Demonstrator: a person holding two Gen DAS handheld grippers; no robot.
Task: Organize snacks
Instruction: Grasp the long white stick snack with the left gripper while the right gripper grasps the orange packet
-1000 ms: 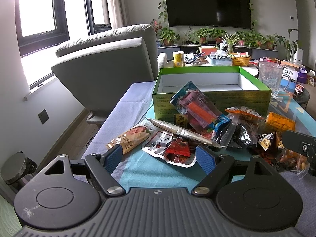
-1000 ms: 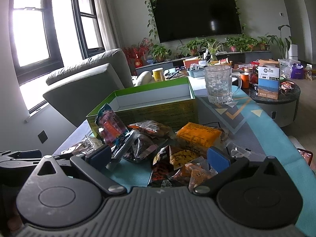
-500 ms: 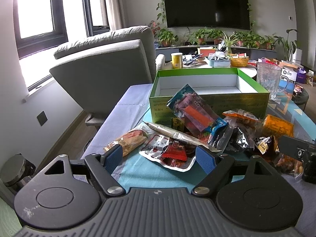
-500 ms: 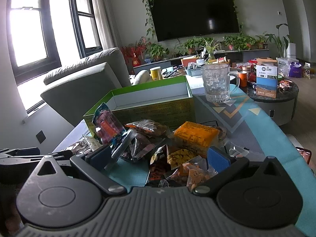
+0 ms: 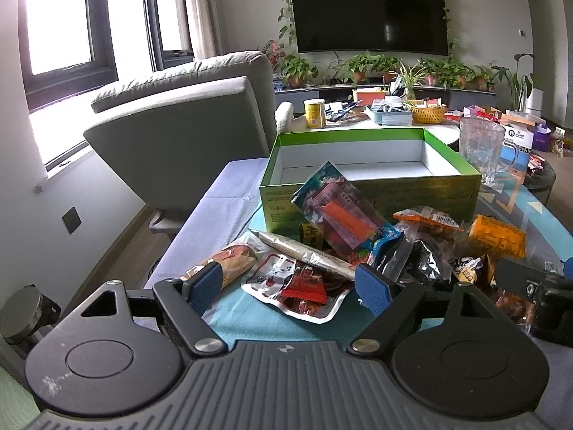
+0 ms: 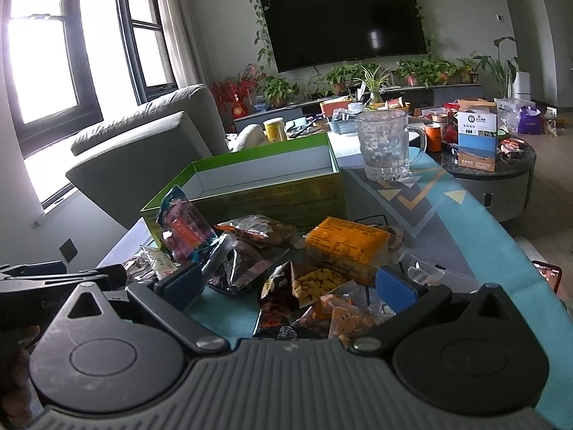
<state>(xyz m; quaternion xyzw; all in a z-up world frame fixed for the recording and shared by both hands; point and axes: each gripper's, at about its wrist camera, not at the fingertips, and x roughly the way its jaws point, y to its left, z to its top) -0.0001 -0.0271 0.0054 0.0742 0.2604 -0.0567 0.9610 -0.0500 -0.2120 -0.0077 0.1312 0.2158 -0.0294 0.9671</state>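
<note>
A pile of snack packets lies on the table in front of an empty green box (image 5: 369, 193), also in the right wrist view (image 6: 272, 193). My left gripper (image 5: 286, 285) is open and empty, low over a clear packet with red contents (image 5: 304, 283); a long silver stick pack (image 5: 304, 252) and a blue-pink packet (image 5: 340, 215) lie beyond. My right gripper (image 6: 290, 281) is open and empty over a dark packet with yellow snacks (image 6: 304, 286). An orange packet (image 6: 345, 242) lies just past it.
A glass mug (image 6: 385, 147) stands right of the box. A grey armchair (image 5: 186, 129) stands left of the table. A round side table (image 6: 490, 165) with boxes and jars is at the right. The teal cloth (image 6: 501, 243) covers the table.
Both grippers have moved slightly forward and lower toward the snack pile. Both stay open and empty.
</note>
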